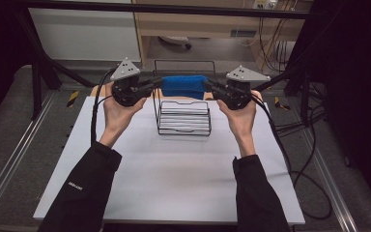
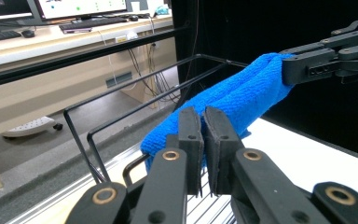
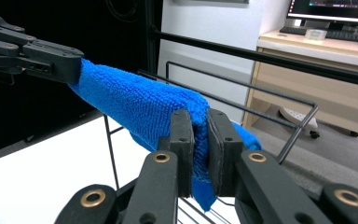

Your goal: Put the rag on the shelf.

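A folded blue towel [image 1: 185, 86] hangs stretched between my two grippers above the back of a black wire rack [image 1: 183, 118]. My left gripper [image 1: 158, 83] is shut on the towel's left end, and my right gripper [image 1: 208, 87] is shut on its right end. In the left gripper view the jaws [image 2: 203, 135] pinch the near end of the towel [image 2: 233, 100], and the other gripper clamps the far end. The right gripper view shows its jaws [image 3: 200, 140] closed on the towel [image 3: 140, 105] over the rack's top bars [image 3: 242, 93].
The rack stands on a white board [image 1: 174, 174] on the table, and several white slats lie inside it. Cables [image 1: 294, 159] trail off the right side. Black frame bars [image 1: 164, 8] cross at the back, and a wooden desk [image 1: 203, 24] stands beyond them.
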